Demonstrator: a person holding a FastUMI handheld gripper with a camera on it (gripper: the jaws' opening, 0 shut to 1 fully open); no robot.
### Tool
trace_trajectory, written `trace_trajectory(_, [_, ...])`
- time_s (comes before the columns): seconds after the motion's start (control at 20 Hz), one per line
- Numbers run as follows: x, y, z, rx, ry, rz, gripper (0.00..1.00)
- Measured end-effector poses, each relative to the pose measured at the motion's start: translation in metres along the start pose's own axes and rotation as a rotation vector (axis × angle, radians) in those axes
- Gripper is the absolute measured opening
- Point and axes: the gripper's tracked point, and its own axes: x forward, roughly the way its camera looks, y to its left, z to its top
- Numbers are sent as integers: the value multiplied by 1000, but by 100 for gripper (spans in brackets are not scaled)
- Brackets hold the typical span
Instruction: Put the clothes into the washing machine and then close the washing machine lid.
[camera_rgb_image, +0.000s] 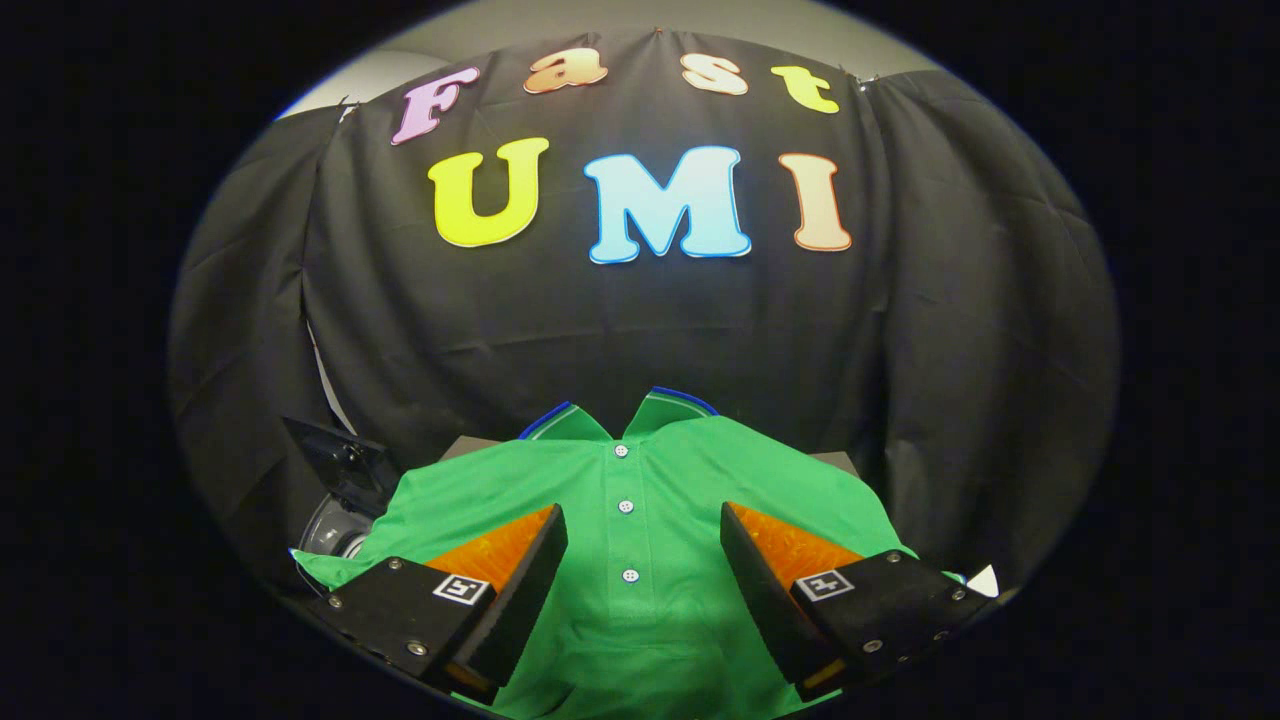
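A green polo shirt (640, 480) with a blue-edged collar and white buttons lies spread flat, collar pointing away from me. My gripper (643, 525) hovers over its chest, open wide, with the button placket running between the two fingers. Neither finger presses on the cloth as far as I can tell. To the left of the shirt, a dark lid and a round grey rim (335, 500) of what looks like the washing machine peek out beside the left sleeve.
The shirt rests on a table whose grey corner (838, 460) shows behind the right shoulder. The black cloth wall (640, 330) hangs close behind the table. A small white scrap (983, 580) lies at the shirt's right edge.
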Motion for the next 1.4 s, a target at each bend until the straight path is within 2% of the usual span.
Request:
trace_trajectory(0.3, [20,13,-37,12,203,90,95])
trace_trajectory(0.4, [22,12,-41,-46,211,77,97])
trace_trajectory(0.45, [19,12,-41,-84,206,76,94])
trace_trajectory(0.55, [19,17,-42,-80,194,77,95])
trace_trajectory(0.65, [16,17,-41,-62,187,57,82])
trace_trajectory(0.7, [17,18,-42,-62,193,56,70])
trace_trajectory(0.85, [15,30,-41,-97,194,117,47])
trace_trajectory(0.9, [15,33,-42,-98,189,130,26])
trace_trajectory(1.0, [12,32,-40,-56,191,129,5])
trace_trajectory(1.05, [10,33,-38,-22,187,137,1])
trace_trajectory(1.2, [-8,42,-16,92,123,159,0])
trace_trajectory(1.4, [-35,61,18,109,22,188,0])
